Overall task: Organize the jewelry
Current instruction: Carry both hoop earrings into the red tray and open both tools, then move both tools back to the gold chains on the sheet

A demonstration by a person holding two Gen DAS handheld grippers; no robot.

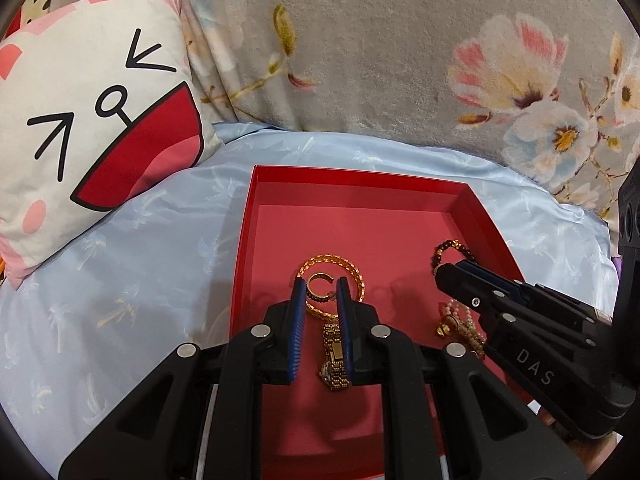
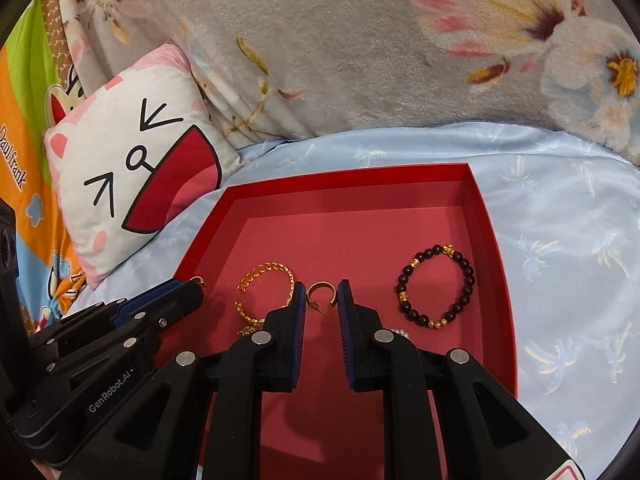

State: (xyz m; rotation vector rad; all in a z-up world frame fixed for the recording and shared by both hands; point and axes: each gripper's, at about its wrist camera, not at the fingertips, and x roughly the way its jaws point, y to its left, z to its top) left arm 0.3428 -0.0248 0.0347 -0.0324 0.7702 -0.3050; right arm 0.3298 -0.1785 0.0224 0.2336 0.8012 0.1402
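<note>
A red tray [image 1: 486,216] [image 2: 478,208] lies on the blue bed sheet and holds jewelry. My left gripper [image 1: 320,286] is open, its tips on either side of a small hoop earring [image 1: 319,280] that lies within a gold chain bracelet [image 1: 354,270]. A gold watch [image 1: 334,354] lies between its fingers. My right gripper [image 2: 321,290] is open around a gold hoop earring [image 2: 320,290] on the tray floor. The gold chain bracelet [image 2: 266,274] lies left of it, a dark bead bracelet [image 2: 436,284] [image 1: 450,246] right. A pearl piece [image 1: 460,322] lies beside the right gripper's fingers [image 1: 480,288].
A cartoon-face pillow [image 1: 80,120] [image 2: 132,168] leans at the left of the tray. A grey floral blanket [image 1: 380,48] [image 2: 360,40] rises behind it. The blue sheet [image 2: 560,240] surrounds the tray. A bright printed fabric [image 2: 24,152] is at far left.
</note>
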